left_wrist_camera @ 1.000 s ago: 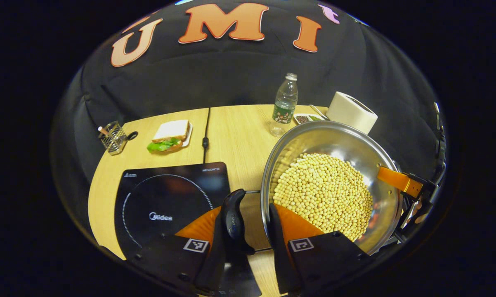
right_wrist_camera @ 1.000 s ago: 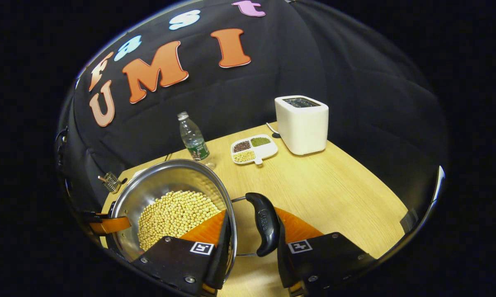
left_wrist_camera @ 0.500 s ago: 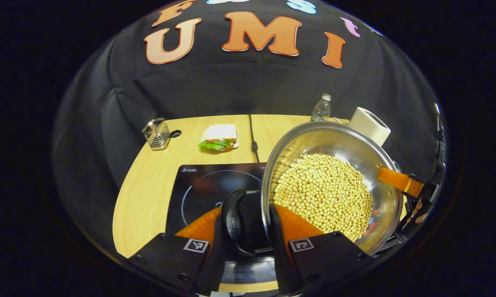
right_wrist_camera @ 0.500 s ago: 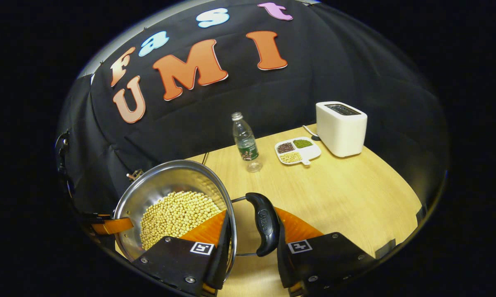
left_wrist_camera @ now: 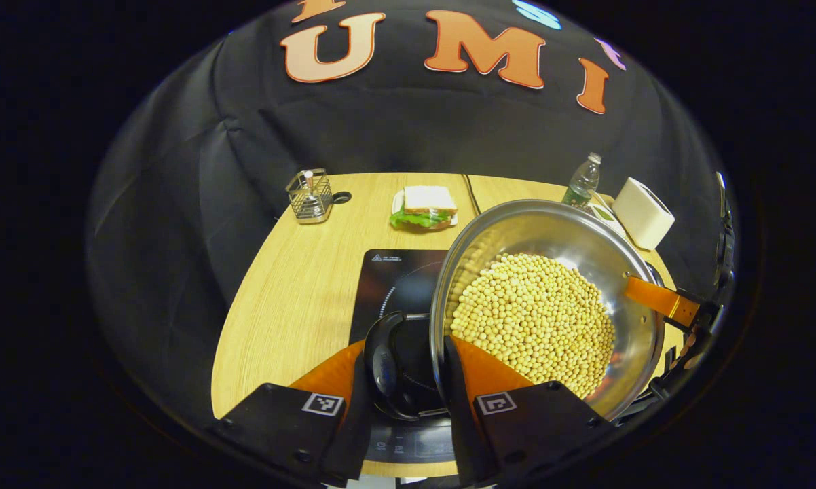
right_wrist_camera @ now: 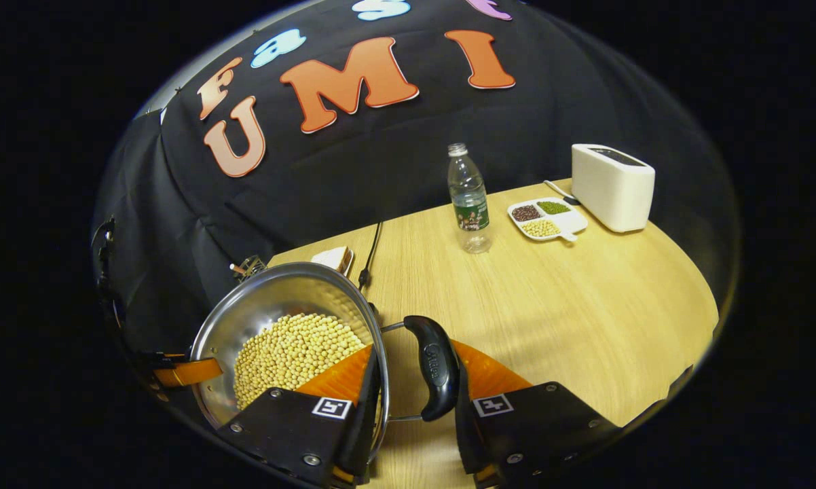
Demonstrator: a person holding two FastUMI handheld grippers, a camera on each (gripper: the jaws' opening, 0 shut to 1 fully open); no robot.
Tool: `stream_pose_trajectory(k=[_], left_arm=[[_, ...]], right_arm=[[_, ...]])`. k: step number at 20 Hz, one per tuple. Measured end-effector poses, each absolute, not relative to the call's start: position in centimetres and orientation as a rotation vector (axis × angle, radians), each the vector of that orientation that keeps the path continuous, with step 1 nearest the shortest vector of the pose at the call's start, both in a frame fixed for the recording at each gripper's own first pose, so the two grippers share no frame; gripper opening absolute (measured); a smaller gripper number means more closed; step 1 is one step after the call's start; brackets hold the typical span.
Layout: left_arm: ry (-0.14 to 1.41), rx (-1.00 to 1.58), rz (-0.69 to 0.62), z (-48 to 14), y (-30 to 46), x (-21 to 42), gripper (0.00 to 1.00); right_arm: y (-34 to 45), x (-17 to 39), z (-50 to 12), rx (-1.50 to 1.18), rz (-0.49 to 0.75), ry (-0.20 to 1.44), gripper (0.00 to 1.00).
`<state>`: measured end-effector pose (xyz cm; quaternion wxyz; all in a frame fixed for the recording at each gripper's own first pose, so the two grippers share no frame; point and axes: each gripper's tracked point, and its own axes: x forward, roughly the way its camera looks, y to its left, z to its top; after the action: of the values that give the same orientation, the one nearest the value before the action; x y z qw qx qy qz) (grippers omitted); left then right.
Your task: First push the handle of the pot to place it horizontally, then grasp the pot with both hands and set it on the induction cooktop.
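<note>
The pot [left_wrist_camera: 544, 305] (full of beans), pinched by both grippers [left_wrist_camera: 408, 380] [right_wrist_camera: 408, 387], has been carried over the cooktop [left_wrist_camera: 394, 285]; lowering remains.

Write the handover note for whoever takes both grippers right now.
Left gripper: shut on the pot's left handle.
Right gripper: shut on the right handle.
Pot, full of beans, is held above the table, partly over the induction cooktop.
Done: handles horizontal, both grasped, pot lifted.
Left: centre it over the cooktop, lower it, release.
</note>
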<state>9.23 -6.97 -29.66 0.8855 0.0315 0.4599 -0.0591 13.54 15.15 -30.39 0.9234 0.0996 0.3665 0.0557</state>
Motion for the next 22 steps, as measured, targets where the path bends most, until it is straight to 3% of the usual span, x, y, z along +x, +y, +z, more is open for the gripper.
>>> stream_pose_trajectory(k=[9, 13, 14, 15, 16, 18, 22], left_arm=[[0.982, 0.04, -0.128, -33.0, -5.9, 10.9, 0.57], [0.986, 0.031, -0.096, -33.6, -5.7, 11.0, 0.59], [0.956, 0.036, -0.075, -33.0, -5.7, 11.7, 0.68], [0.916, 0.052, -0.052, -31.6, -5.5, 12.1, 0.7], [0.863, 0.079, -0.033, -30.0, -5.3, 12.5, 0.79], [0.755, 0.108, -0.022, -25.3, -6.0, 13.2, 0.98], [0.543, 0.051, -0.079, -15.7, -11.2, 13.3, 0.98]], right_arm=[[17.1, 14.1, -33.6, 0.197, 0.101, 0.798, 0.51], [17.1, 14.2, -33.1, 0.181, 0.115, 0.767, 0.59], [17.0, 14.4, -31.8, 0.186, 0.12, 0.735, 0.65], [16.6, 14.7, -30.7, 0.173, 0.127, 0.709, 0.7], [16.0, 14.9, -29.3, 0.149, 0.133, 0.676, 0.83], [14.3, 14.9, -25.5, 0.097, 0.138, 0.598, 0.95], [9.7, 14.1, -17.2, 0.025, 0.131, 0.427, 0.95]])
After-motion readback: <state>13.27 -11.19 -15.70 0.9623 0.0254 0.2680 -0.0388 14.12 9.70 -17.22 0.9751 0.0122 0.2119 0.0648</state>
